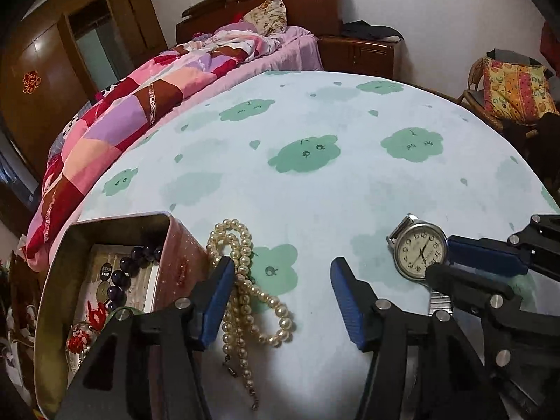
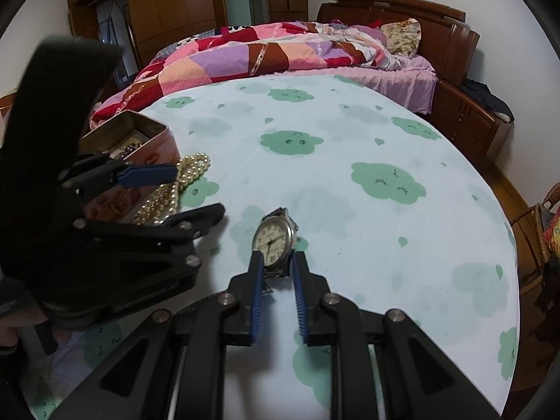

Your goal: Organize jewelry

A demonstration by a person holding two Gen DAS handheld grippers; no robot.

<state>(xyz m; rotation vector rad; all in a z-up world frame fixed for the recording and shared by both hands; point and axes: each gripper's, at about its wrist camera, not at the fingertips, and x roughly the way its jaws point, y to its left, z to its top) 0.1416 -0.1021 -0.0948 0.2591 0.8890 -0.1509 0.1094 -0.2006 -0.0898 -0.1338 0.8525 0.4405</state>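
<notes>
A silver wristwatch (image 2: pixel 273 241) with a cream dial is tilted up between the blue pads of my right gripper (image 2: pixel 276 262), which is shut on it just above the table; it also shows in the left wrist view (image 1: pixel 421 251). A pearl necklace (image 1: pixel 241 280) lies in loops on the cloud-print cloth, next to an open tin box (image 1: pixel 115 224) that holds dark purple beads (image 1: pixel 122 273) and other pieces. My left gripper (image 1: pixel 283 269) is open and empty, its left pad (image 1: pixel 218 297) over the pearls. The pearls (image 2: pixel 185 171) and the tin (image 2: pixel 154 143) also show in the right wrist view.
The round table (image 1: pixel 315 182) carries a pale blue cloth with green clouds. A bed with a patchwork quilt (image 1: pixel 140 105) stands behind it, a wooden nightstand (image 1: pixel 357 52) beside that, a wicker chair (image 1: pixel 507 94) at the right. My right gripper (image 1: pixel 490 259) sits close to the left one.
</notes>
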